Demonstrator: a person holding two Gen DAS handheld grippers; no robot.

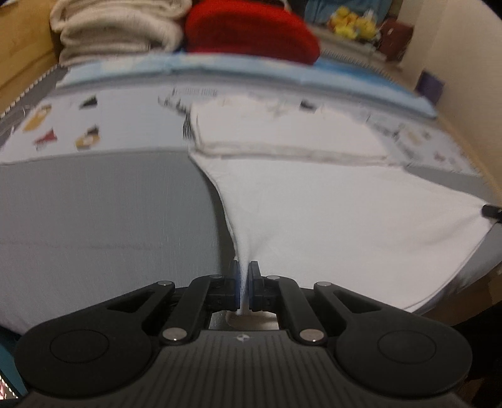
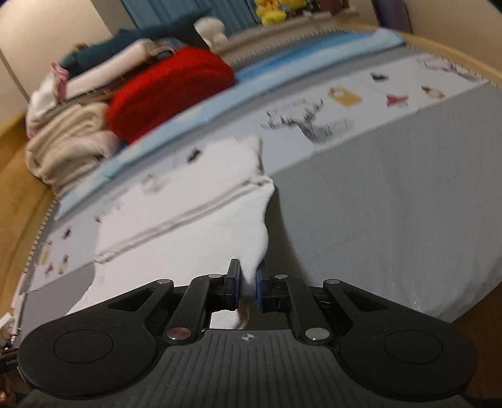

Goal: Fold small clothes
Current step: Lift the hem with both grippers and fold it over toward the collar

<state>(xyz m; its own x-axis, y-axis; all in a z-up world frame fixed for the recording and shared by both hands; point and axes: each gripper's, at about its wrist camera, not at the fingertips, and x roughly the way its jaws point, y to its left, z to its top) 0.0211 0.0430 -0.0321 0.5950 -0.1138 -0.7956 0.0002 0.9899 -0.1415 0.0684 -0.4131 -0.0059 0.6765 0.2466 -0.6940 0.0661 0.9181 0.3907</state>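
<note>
A white garment [image 1: 329,201] lies on a grey mat [image 1: 109,213], and its near edge is lifted off the surface. My left gripper [image 1: 244,276] is shut on the garment's near left corner, and the cloth rises taut into the pads. In the right wrist view the same white garment [image 2: 194,219] stretches away to the left. My right gripper [image 2: 248,276] is shut on its near right corner, with a fold of cloth bunched between the blue pads. The garment's far part has a hemmed band [image 1: 282,150] and rests flat on the mat.
Behind the garment the mat has a pale strip printed with small pictures [image 1: 62,125] and a light blue edge [image 1: 282,72]. Beyond it sit folded cream cloth [image 1: 116,31], a red folded item [image 1: 251,31] and yellow plush toys [image 1: 354,23]. Wooden floor [image 2: 18,188] borders the mat.
</note>
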